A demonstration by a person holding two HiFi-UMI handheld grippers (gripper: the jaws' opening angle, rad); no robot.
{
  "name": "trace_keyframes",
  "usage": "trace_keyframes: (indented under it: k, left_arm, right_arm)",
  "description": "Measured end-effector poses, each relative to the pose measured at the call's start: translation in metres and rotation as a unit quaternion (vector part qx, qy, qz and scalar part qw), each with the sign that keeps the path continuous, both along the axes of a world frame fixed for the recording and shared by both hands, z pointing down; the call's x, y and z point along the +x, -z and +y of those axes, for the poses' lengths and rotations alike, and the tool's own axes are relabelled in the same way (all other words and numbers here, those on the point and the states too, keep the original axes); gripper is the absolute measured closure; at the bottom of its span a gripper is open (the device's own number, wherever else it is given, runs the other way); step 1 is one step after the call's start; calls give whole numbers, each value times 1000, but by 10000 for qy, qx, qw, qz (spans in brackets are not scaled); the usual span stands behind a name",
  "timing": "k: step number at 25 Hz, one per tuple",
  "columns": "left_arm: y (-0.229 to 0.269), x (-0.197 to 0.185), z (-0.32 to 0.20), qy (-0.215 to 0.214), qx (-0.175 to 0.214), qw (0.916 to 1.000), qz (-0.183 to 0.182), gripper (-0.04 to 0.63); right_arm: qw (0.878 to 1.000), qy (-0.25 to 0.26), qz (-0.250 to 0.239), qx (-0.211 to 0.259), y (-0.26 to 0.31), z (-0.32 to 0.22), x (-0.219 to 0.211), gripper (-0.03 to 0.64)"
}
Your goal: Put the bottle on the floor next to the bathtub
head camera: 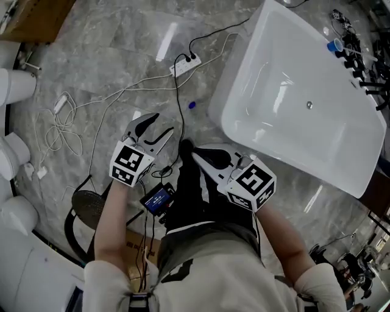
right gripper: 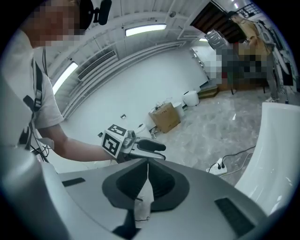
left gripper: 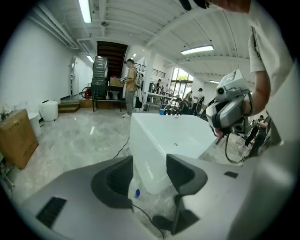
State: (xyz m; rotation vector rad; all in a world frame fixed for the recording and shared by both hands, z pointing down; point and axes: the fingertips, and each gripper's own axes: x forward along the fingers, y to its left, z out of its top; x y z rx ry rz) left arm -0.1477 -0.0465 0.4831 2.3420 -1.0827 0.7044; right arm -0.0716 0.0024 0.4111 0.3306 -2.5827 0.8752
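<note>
Closest in, the left gripper holds its jaws well apart, gripping nothing. The right gripper has its jaws pressed together, empty. Each cube carries a black-and-white square marker; print on the small screen at the waist is unreadable. Beyond, the blue-capped bottle sits on the floor just beside the bathtub corner. Cables cross the open marble to its left.

Bright ceiling strips glare on the marble floor; fisheye edges darken.
</note>
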Motion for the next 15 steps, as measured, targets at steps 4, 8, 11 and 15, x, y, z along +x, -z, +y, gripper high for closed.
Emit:
trace_keyframes:
  k: [4,8,11,15]
  left_arm:
    - [52,0,10,140,171,9997,139,327]
    - [84,8,13,250,358,9986,283,327]
    - [102,8,19,325,487,9977,351,331]
    - [122,4,31,444,489,9967,476,341]
  right_arm:
    - [9999,27,-66,156,35,-1,-3,589]
    - [9996,-42,-160,232,52,-5,2,589]
    - [9993,-116,-201,282,64,-3,3,589]
    - [9994,-169,-209,230,80,6,3,589]
